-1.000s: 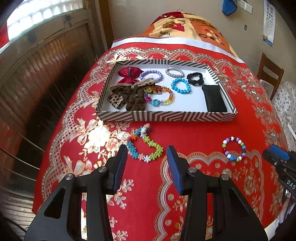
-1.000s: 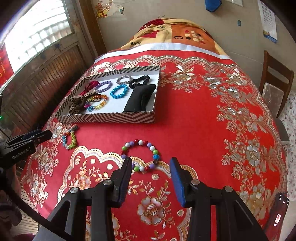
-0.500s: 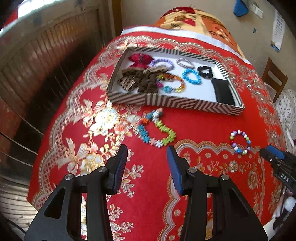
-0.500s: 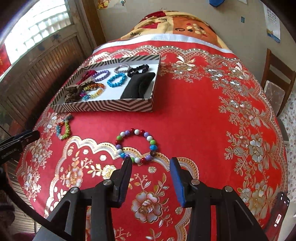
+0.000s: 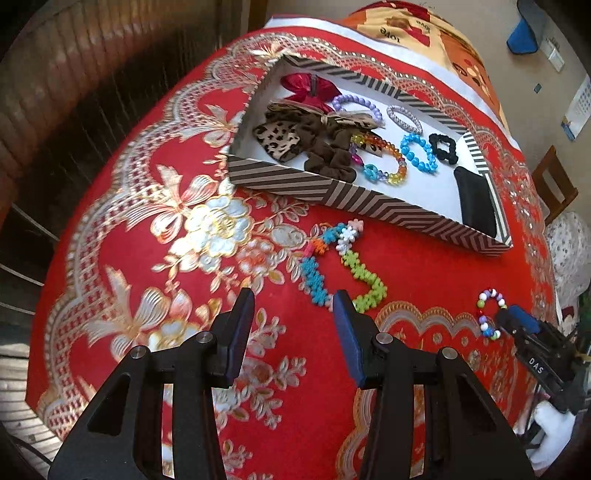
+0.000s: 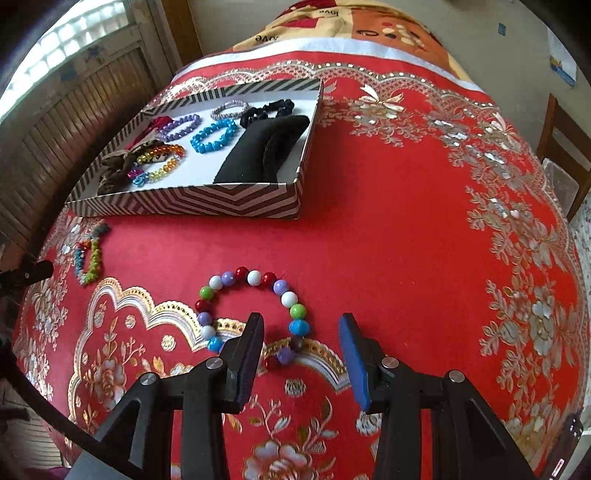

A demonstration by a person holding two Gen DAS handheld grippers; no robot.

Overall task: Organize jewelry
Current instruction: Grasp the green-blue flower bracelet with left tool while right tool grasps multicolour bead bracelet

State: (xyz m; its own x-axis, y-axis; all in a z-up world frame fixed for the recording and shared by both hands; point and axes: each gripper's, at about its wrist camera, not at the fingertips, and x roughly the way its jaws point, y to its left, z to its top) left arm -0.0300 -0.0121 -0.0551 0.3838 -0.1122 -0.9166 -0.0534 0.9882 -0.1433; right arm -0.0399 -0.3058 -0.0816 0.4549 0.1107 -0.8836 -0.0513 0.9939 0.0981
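We hold left gripper point(image 5: 293, 308) unclenched, empty | right gripper point(image 6: 301, 334) parted, ungripping over glossy round-bead bracelet point(image 6: 255, 314) | spiky snowflake-link bracelet point(image 5: 340, 269) on embroidered cloth point(image 5: 166, 229)

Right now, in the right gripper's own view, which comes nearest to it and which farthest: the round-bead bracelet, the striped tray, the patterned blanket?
1. Round-bead bracelet, just ahead of the right gripper.
2. Striped tray, farther, toward the left.
3. Patterned blanket, at the far end.

Glossy plastic bead bracelet point(image 6: 255, 314) lies on red cloth tablecloth point(image 6: 388, 258) with shiny gold embroidery.
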